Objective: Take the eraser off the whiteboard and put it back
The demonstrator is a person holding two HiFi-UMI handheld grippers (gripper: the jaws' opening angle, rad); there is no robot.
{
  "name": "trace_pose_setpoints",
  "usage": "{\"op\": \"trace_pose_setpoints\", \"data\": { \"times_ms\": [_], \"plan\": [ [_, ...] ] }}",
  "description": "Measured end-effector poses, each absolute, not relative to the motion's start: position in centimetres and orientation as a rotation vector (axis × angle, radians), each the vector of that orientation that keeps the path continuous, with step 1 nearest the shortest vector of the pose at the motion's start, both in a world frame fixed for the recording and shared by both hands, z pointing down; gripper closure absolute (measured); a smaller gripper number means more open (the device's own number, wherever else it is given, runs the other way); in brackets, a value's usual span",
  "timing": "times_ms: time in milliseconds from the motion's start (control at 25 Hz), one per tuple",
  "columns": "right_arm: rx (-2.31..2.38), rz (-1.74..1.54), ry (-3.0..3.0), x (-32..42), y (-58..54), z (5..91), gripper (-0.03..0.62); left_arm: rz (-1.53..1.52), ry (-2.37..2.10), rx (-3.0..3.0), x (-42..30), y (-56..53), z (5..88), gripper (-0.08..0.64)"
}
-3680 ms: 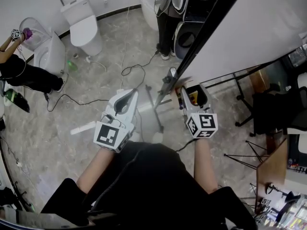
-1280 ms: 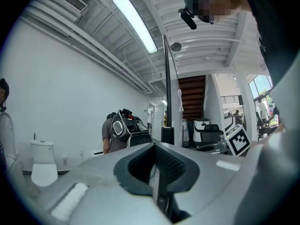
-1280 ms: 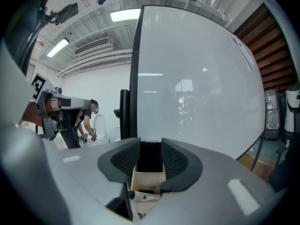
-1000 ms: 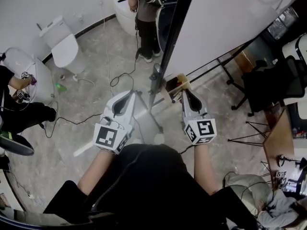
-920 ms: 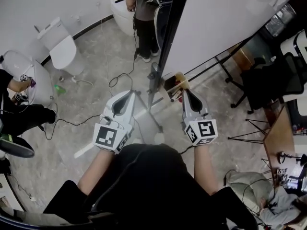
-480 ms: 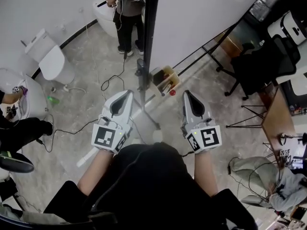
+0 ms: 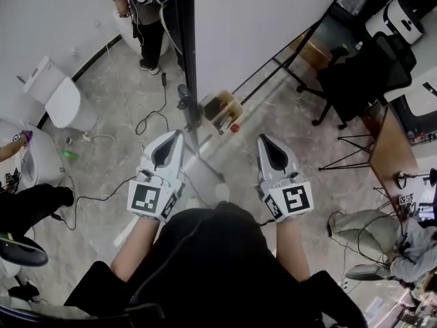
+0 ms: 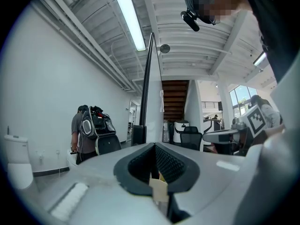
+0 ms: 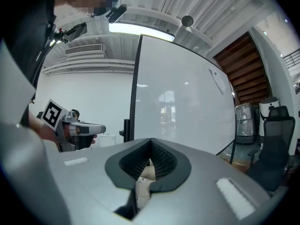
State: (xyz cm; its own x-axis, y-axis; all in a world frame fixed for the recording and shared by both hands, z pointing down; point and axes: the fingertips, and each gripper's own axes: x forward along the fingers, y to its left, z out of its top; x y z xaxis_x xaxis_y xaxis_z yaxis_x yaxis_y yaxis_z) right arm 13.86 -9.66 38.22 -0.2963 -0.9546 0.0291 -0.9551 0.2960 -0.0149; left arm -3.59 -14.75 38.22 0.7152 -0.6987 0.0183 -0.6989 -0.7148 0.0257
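Observation:
The whiteboard (image 7: 259, 26) stands ahead on a black frame; its white face fills the right gripper view (image 9: 183, 93), and it shows edge-on in the left gripper view (image 8: 151, 88). A small wooden tray (image 7: 222, 108) with markers hangs at its foot. I cannot pick out an eraser in any view. My left gripper (image 7: 177, 134) (image 8: 153, 145) is shut and empty, left of the frame post. My right gripper (image 7: 261, 139) (image 9: 151, 139) is shut and empty, a little back from the tray and to its right.
A person with a backpack (image 7: 140, 5) stands behind the board. Toilets (image 7: 61, 98) stand at the left, and cables (image 7: 147, 118) trail over the floor. An office chair (image 7: 355, 74) and a desk (image 7: 386, 149) are at the right, with a seated person (image 7: 382, 231) nearby.
The right gripper's tip was at the tray; it has pulled back and now stands clear of it. The board's post has slid left in the head view. The left gripper shifted slightly.

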Motion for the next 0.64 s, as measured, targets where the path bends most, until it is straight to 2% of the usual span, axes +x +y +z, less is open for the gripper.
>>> {"op": "trace_pose_setpoints", "data": {
  "times_ms": [640],
  "plan": [
    [1.824, 0.04, -2.529, 13.95, -10.58, 38.52, 0.583, 0.037, -1.176, 2.87, -3.27, -15.06, 38.86, 0.555]
  ]
}}
